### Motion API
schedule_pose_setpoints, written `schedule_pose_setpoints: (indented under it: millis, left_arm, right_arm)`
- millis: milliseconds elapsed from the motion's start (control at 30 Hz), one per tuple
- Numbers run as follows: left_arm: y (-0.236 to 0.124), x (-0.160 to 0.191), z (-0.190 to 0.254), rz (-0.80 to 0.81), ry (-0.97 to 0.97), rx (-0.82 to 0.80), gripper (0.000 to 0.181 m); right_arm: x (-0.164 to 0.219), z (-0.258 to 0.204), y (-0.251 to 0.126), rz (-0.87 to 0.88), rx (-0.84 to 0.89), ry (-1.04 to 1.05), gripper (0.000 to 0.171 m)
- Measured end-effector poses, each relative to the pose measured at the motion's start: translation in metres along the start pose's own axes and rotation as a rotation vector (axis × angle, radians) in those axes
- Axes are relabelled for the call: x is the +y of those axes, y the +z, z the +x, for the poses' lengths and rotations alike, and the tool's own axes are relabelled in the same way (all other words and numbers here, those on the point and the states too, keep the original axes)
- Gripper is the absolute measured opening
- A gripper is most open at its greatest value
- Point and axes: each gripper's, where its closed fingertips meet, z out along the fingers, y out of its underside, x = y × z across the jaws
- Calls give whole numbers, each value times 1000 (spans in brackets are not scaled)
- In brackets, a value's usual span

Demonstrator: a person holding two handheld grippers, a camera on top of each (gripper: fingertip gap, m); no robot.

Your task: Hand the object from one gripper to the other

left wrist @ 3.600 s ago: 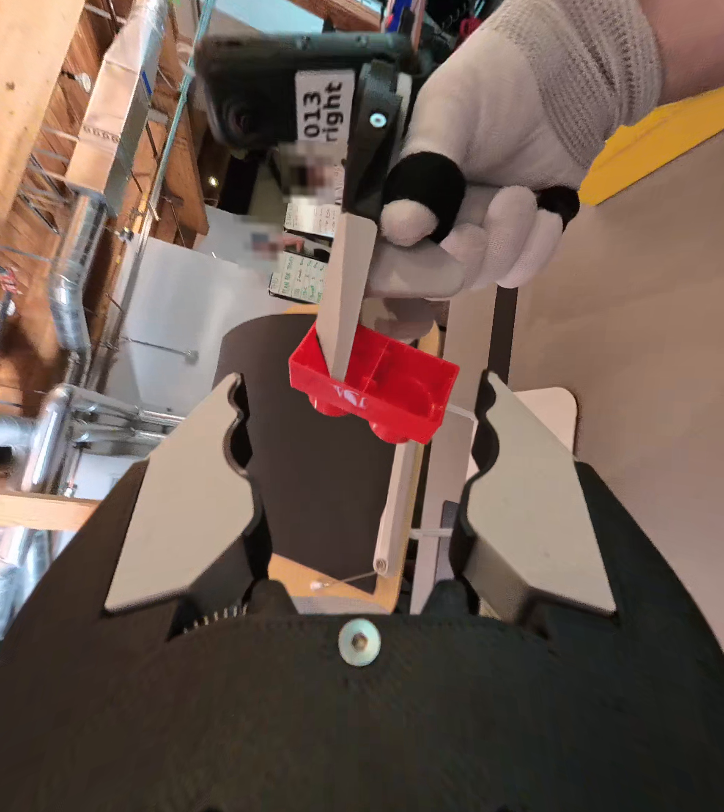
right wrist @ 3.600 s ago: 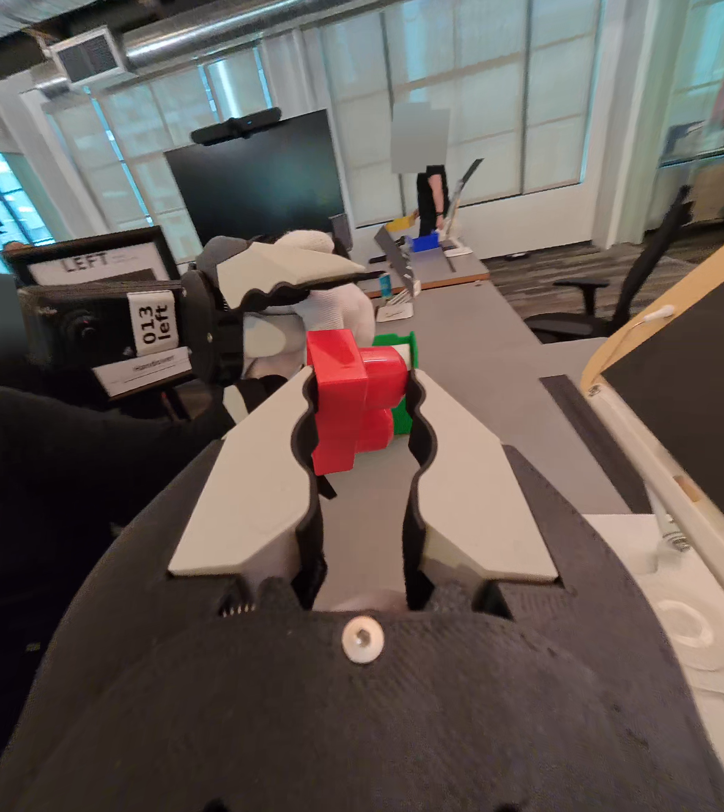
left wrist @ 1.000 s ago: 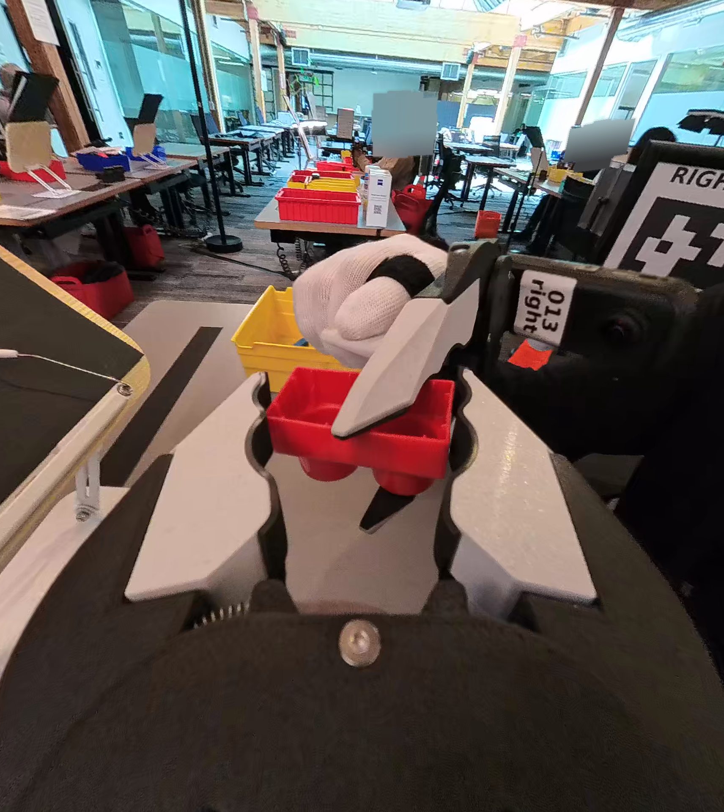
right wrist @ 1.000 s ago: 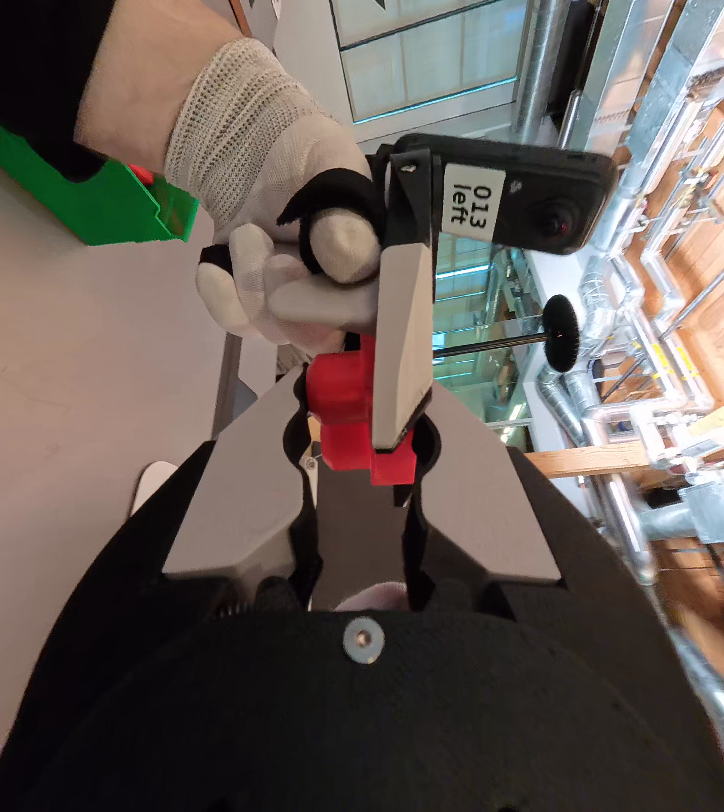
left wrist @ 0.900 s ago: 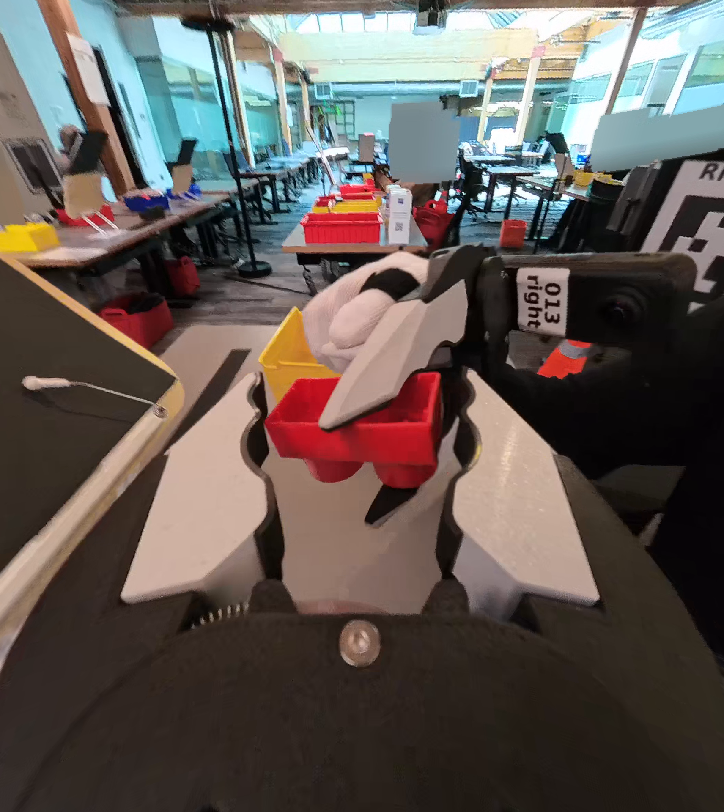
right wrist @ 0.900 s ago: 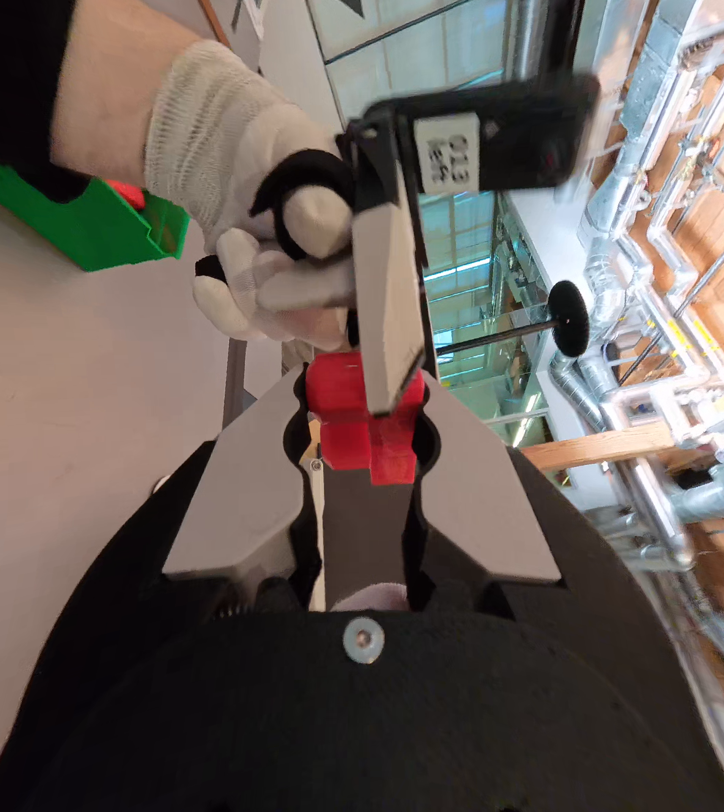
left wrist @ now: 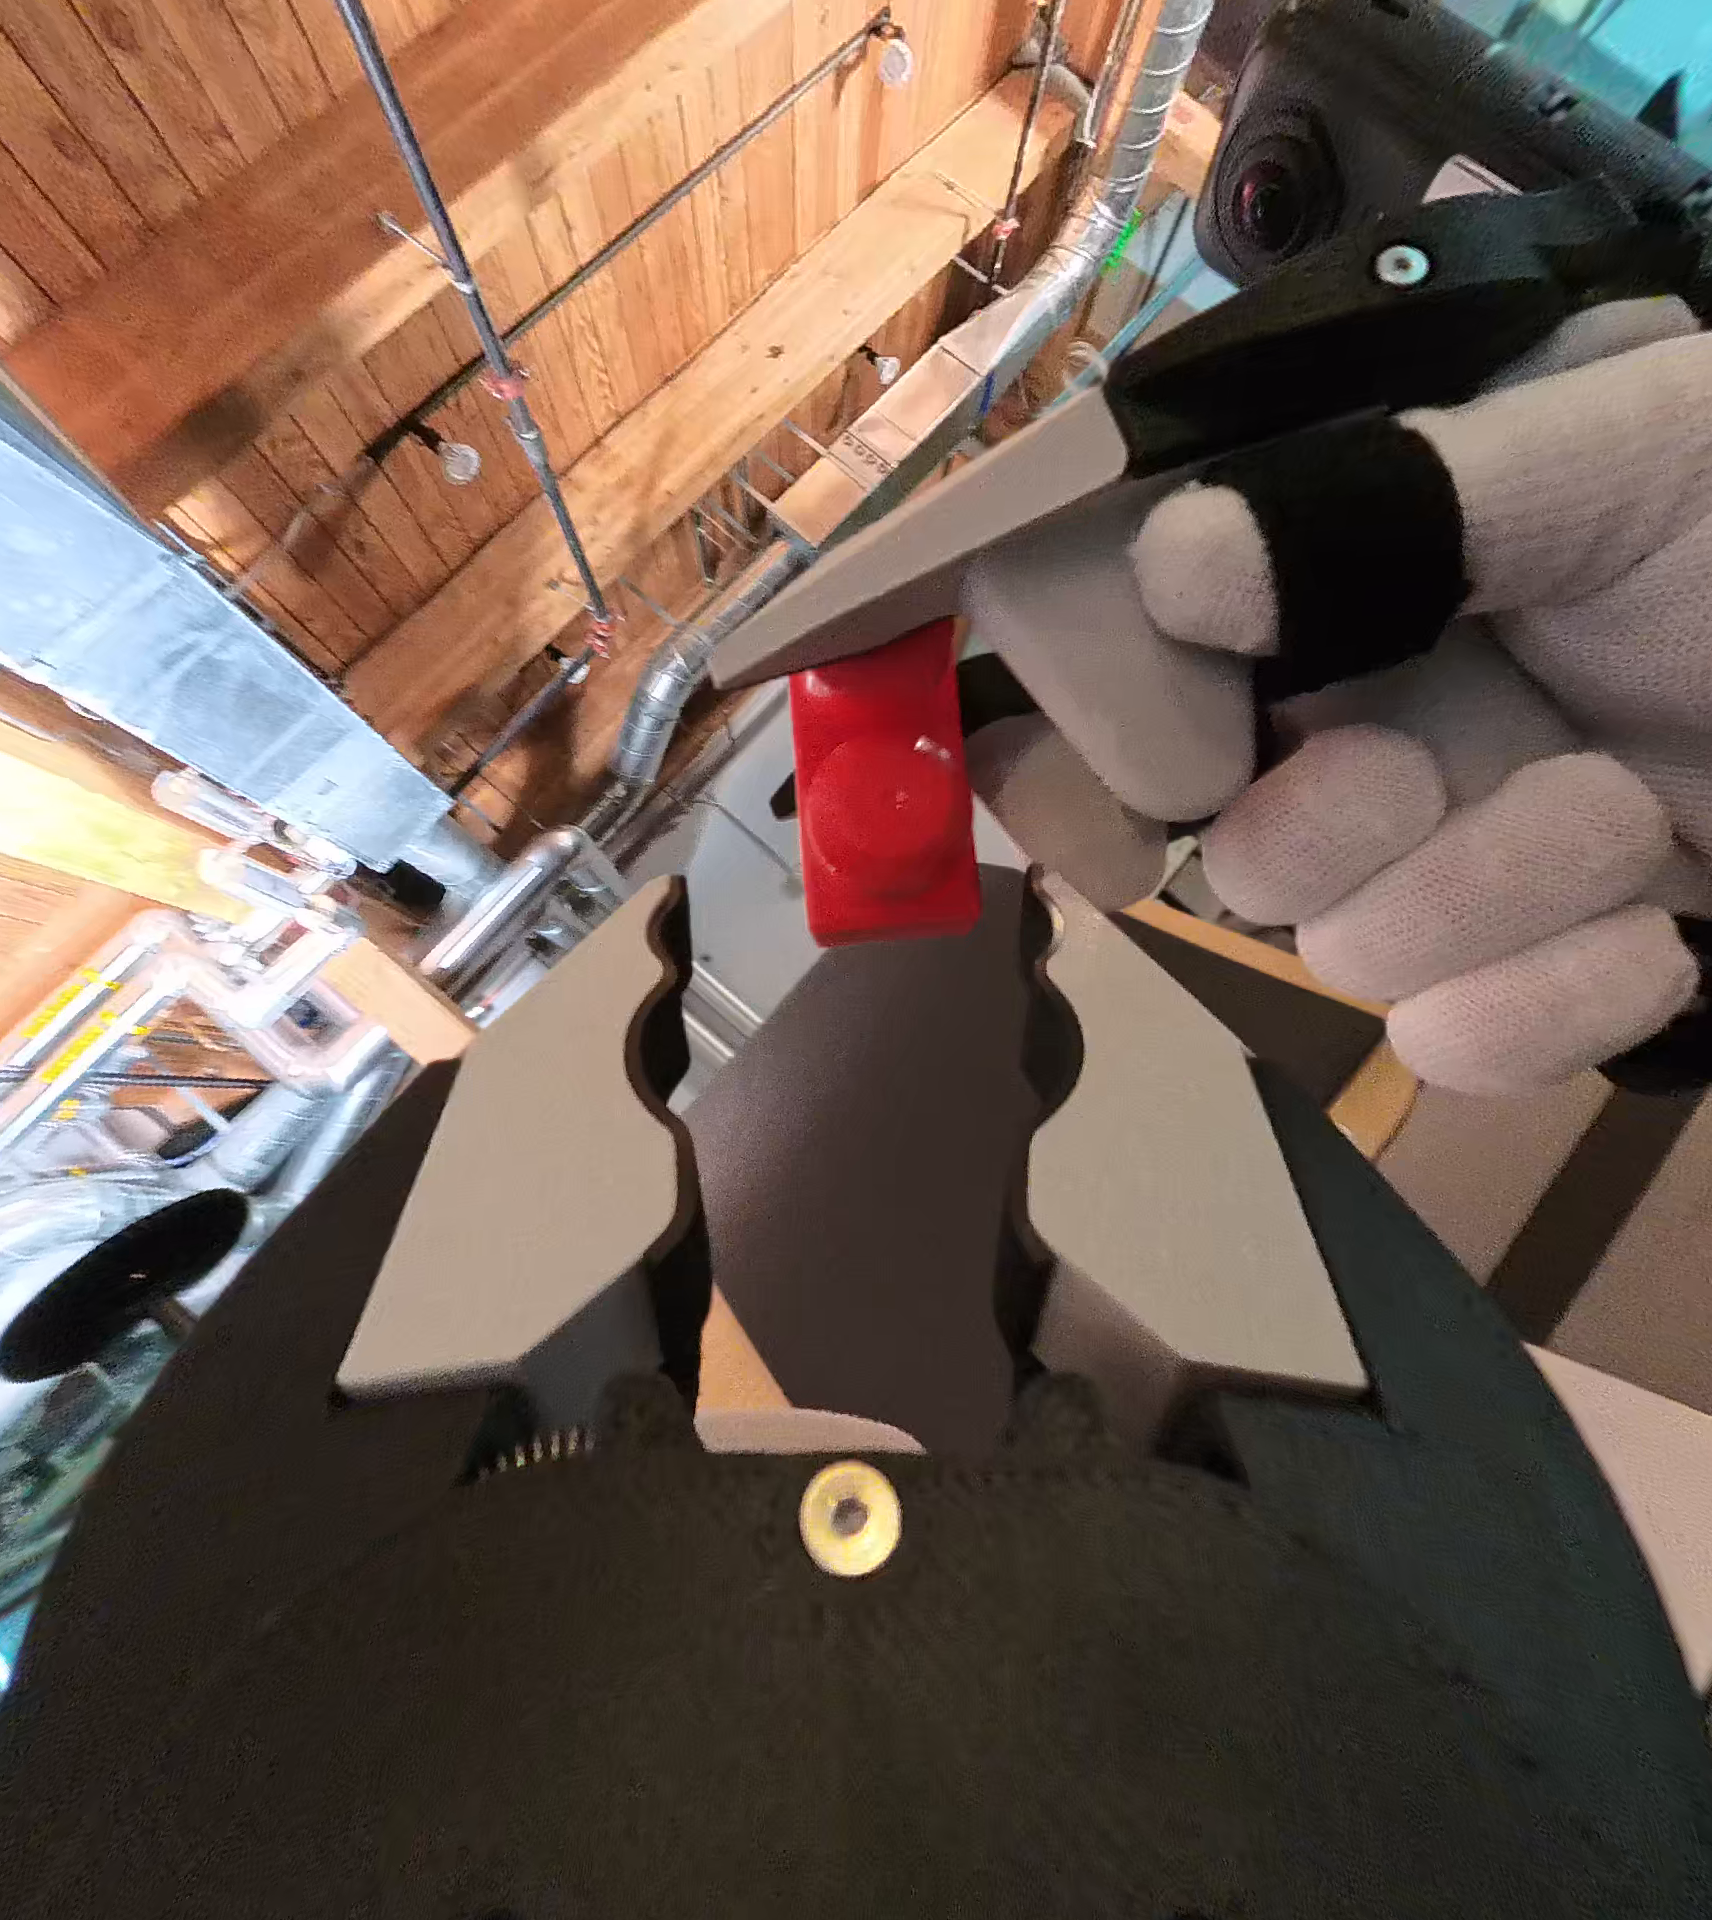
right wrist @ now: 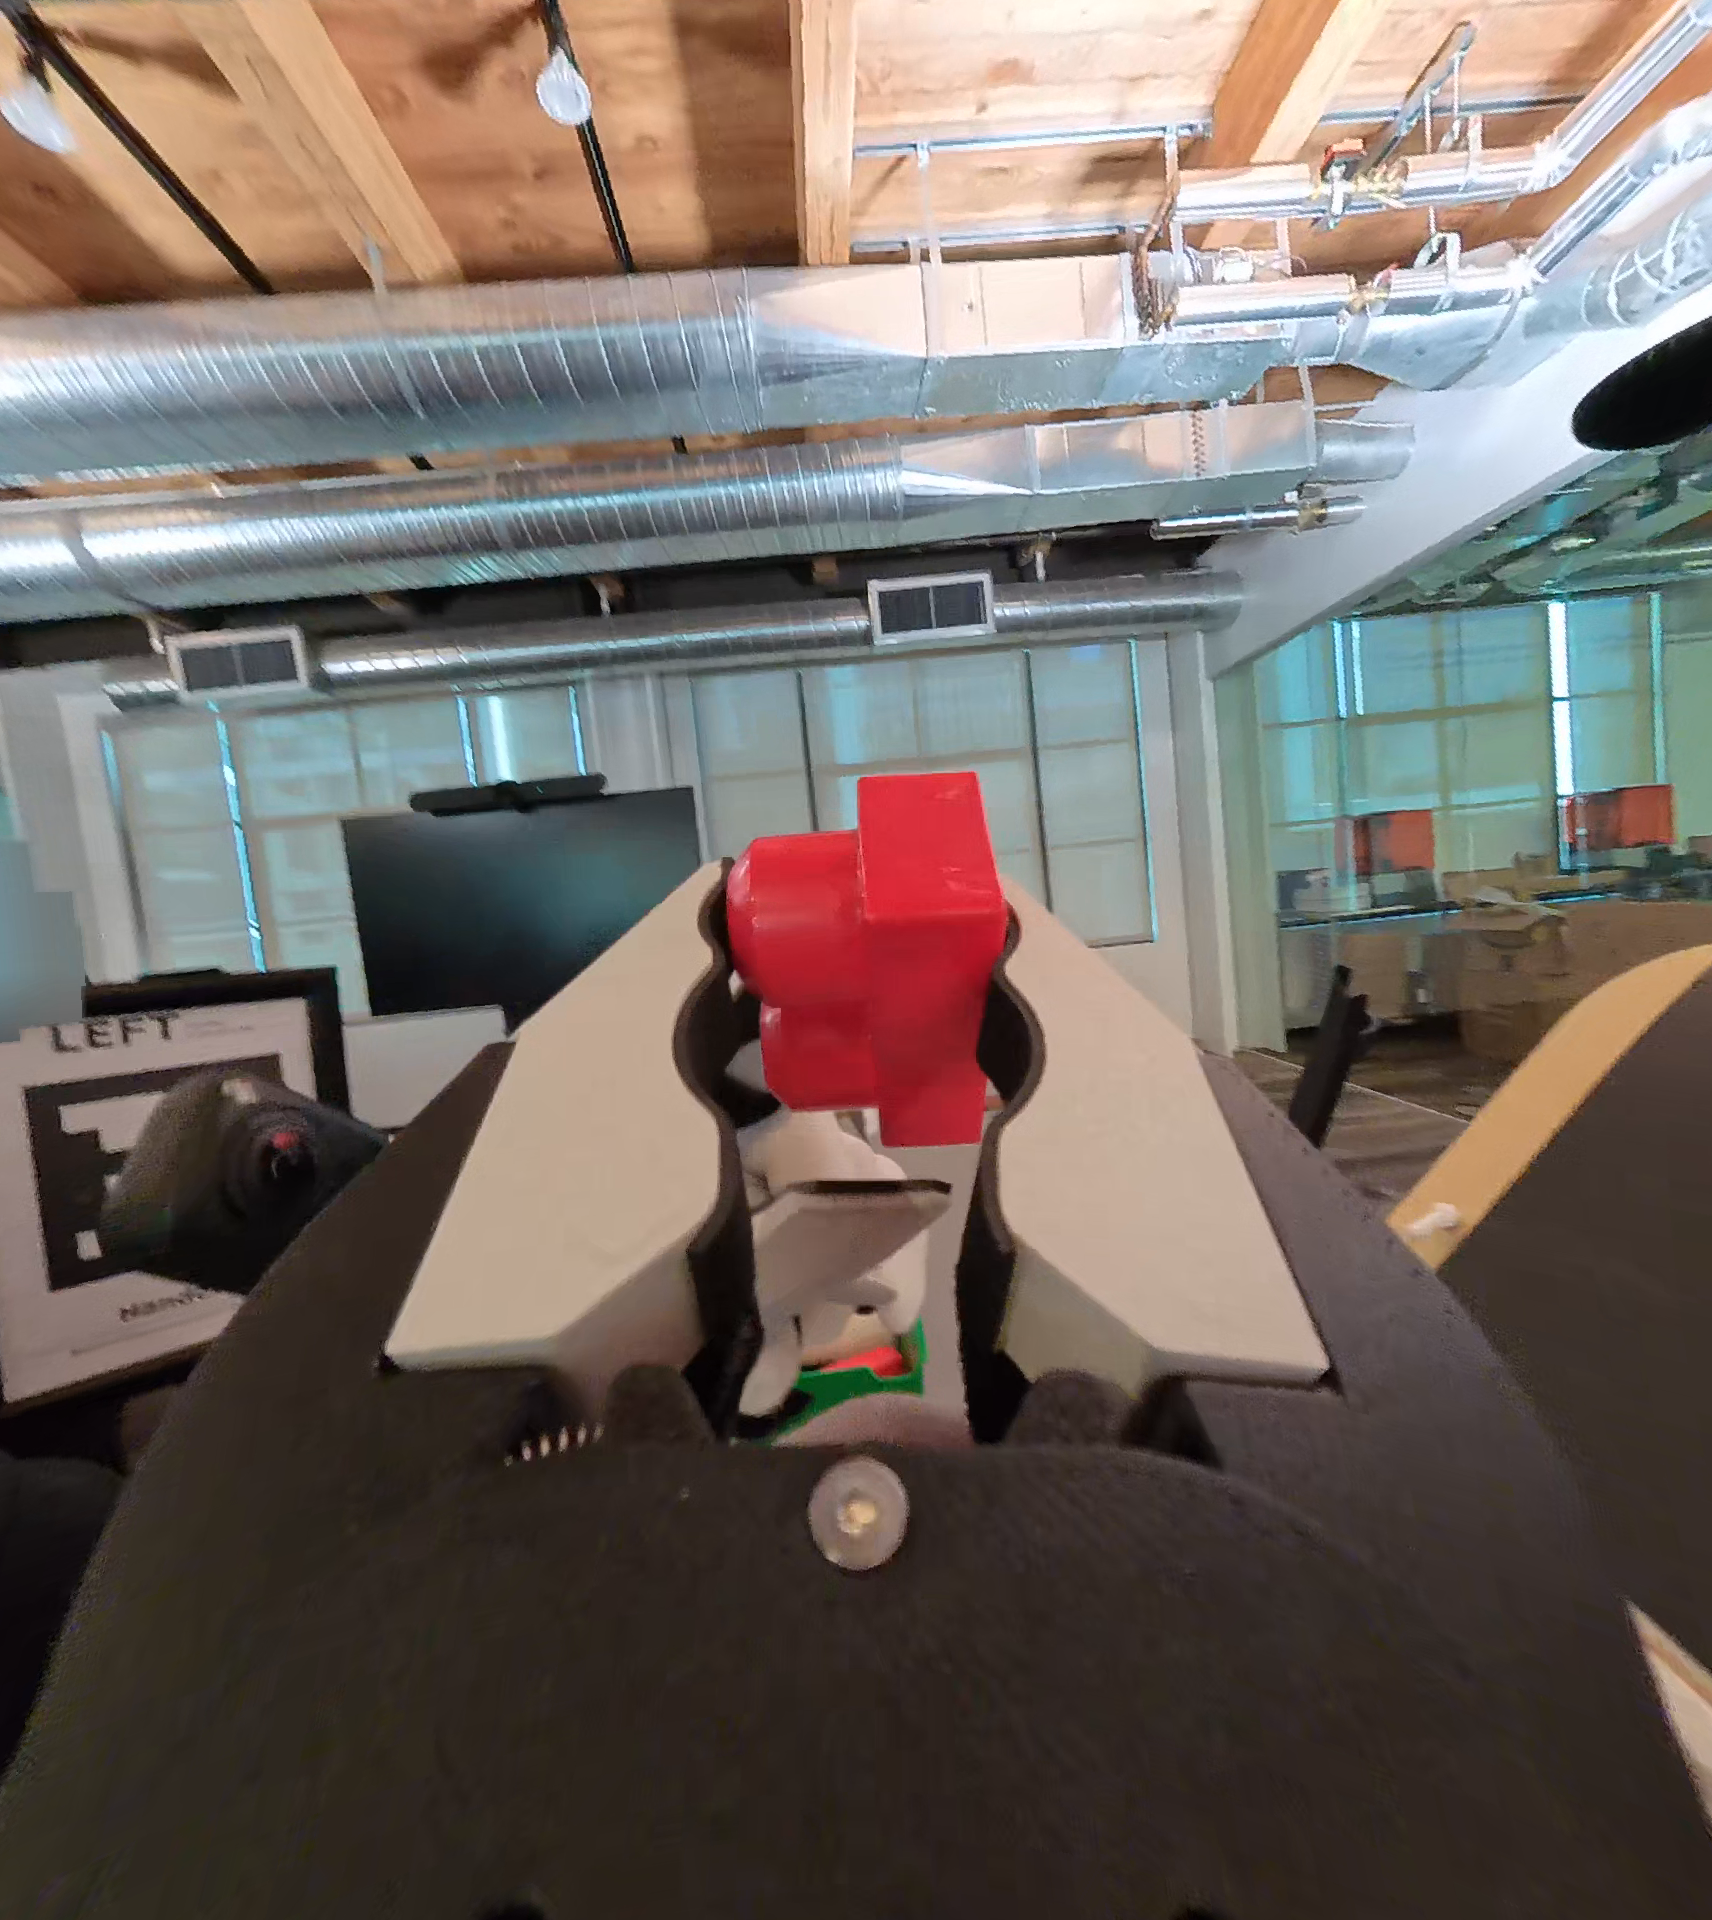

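- Gripping the red plastic building block with round studs (right wrist: 867, 966), the right gripper (right wrist: 862, 935) has its grey fingers (right wrist: 582, 1122) closed narrowly on the block's two sides, right at their tips, with the block raised in the air against the ceiling ducts.
- In the left wrist view the same block (left wrist: 883, 810) hangs from the far gripper at 12 o'clock, just beyond the left gripper (left wrist: 852, 904), whose fingers (left wrist: 540, 1153) stand wide apart and hold nothing.
- By my reading the hand-over sits at the approach step: the block is with the right gripper and the left one is lined up under it but not yet touching.
- The next move seems to call for the left gripper to advance toward 12 o'clock until the block's free lower end lies between its fingers, then close before the right lets go.
- The free end of the block looks short, since the right fingers and the white-gloved hand (left wrist: 1517, 727) crowd it from 1 to 3 o'clock; the safer room lies at 9 to 11 o'clock, where only open air and ceiling show.
- A black board with a pale wooden rim (left wrist: 1278, 966) lies behind the gap, and the grey desk (left wrist: 1662, 1226) shows at 4 o'clock; neither appears close enough to hinder the move.
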Motion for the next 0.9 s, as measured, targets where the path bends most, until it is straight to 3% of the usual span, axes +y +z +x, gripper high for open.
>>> schedule_pose_setpoints:
  millis: [300,500,533,600,633,767,900]
  left_arm:
    - [-5,0,-5,55,60,-100,34]
    - [-7,-1,-5,64,73,-96,34]
    - [-7,-1,-5,62,71,-91,34]
    - [-8,-2,-7,62,62,-86,34]
    - [-9,-2,-9,54,65,-86,34]
    - [-8,3,-12,-9,99,-32,34]
    - [-10,10,-15,-74,102,58,34]
  right_arm:
    - [6,-9,8,59,-102,147,42]
    - [6,-10,9,63,-107,166,42]
    - [6,-7,9,63,-84,154,45]
    - [8,2,9,41,-20,125,73]
    - [7,7,7,39,17,107,78]
    - [1,18,-2,-20,151,-106,79]
    - [-1,12,-10,-185,261,-494,72]
